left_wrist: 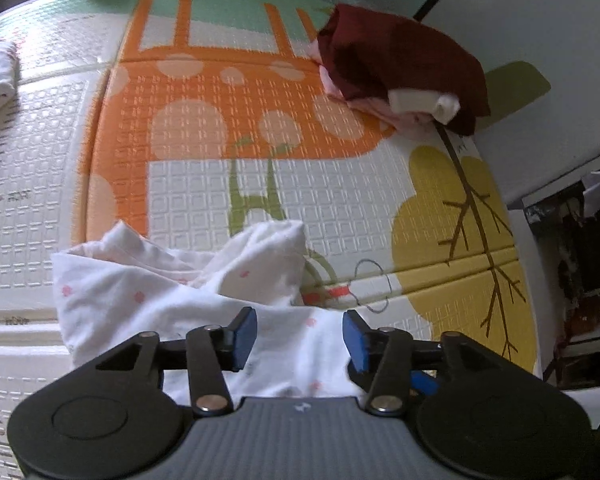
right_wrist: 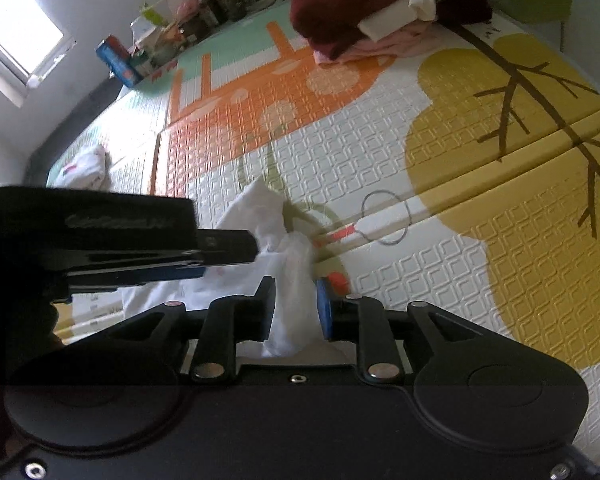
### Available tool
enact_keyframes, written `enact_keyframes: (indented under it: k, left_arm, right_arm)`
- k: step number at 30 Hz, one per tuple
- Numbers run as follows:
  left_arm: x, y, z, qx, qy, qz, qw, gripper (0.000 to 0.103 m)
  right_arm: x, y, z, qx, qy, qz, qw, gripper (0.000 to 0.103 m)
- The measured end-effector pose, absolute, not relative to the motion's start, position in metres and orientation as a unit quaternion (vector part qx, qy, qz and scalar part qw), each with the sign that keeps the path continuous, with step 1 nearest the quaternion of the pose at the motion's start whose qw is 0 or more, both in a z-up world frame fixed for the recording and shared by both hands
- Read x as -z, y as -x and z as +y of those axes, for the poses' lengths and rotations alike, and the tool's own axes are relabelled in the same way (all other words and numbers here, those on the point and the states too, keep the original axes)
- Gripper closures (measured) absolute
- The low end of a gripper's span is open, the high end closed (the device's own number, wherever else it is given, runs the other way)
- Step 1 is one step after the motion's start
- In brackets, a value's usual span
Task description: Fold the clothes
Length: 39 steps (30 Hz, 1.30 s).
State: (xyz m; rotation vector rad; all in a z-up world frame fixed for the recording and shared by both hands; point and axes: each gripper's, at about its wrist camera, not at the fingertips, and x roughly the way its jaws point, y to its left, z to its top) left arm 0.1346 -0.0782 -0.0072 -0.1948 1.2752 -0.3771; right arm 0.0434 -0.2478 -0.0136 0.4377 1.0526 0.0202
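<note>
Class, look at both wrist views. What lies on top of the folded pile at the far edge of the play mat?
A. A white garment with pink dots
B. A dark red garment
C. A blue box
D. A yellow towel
B: a dark red garment covers the pile, with pink and white layers showing beneath it on the mat.

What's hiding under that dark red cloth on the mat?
Under the dark red cloth you can see pink folded clothes and a white piece poking out. The rest of that pile is covered, so how many clothes there are is hidden.
</note>
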Motion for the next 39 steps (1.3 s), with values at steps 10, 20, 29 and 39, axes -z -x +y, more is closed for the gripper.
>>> enact_keyframes:
  k: [10, 20, 29, 39]
  left_arm:
    - [-0.009, -0.128, -0.035, 0.149, 0.096, 0.574, 0.8, 0.045]
    - [-0.001, -0.112, 0.016, 0.111, 0.107, 0.581, 0.799, 0.042]
    - [0.02, -0.099, 0.05, 0.078, 0.124, 0.6, 0.787, 0.041]
    - [0.045, -0.099, 0.046, 0.065, 0.103, 0.621, 0.775, 0.044]
  right_arm:
    - [0.01, -0.044, -0.253, -0.019, -0.219, 0.5, 0.837, 0.082]
    - [0.019, -0.039, -0.254, -0.008, -0.219, 0.515, 0.829, 0.079]
    - [0.032, -0.036, -0.257, 0.0, -0.216, 0.531, 0.819, 0.075]
    - [0.042, -0.038, -0.244, -0.008, -0.201, 0.543, 0.815, 0.088]
